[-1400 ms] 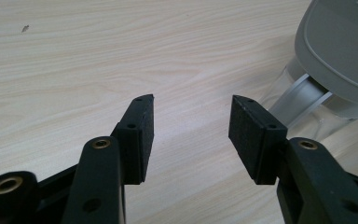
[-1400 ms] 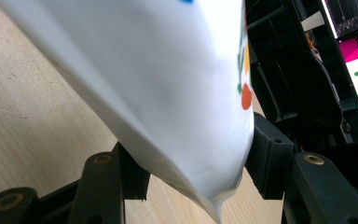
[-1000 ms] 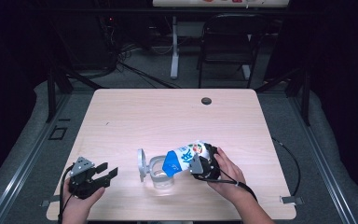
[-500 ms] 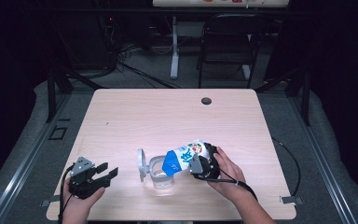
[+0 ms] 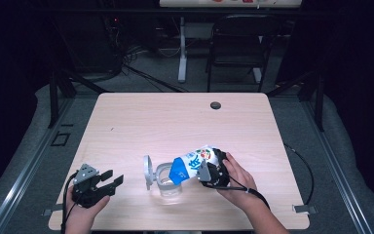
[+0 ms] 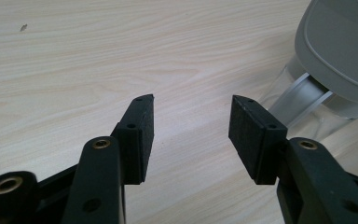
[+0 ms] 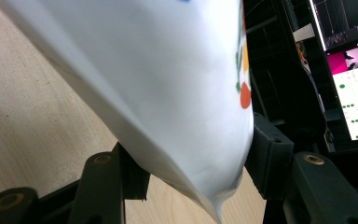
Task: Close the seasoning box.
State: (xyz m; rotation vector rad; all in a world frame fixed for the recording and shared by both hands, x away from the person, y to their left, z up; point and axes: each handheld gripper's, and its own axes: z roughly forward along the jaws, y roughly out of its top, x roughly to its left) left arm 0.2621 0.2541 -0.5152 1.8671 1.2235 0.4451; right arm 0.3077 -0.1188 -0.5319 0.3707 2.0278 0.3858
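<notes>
Right gripper [image 5: 205, 171] clamps carton [image 5: 191, 164], tipped over clear container [image 5: 168, 181]; left gripper [image 5: 113, 179] jaws apart, empty, resting on table [image 5: 165, 122].

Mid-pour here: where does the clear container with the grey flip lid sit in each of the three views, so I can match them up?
High view: clear container low centre, grey lid open to its left, under the tilted pouch held in the right gripper.
Left gripper view: container at the right edge, lid above it, beyond the open left gripper.
Right gripper view: not in it.
Shared landmark: the pale wood table.
</notes>
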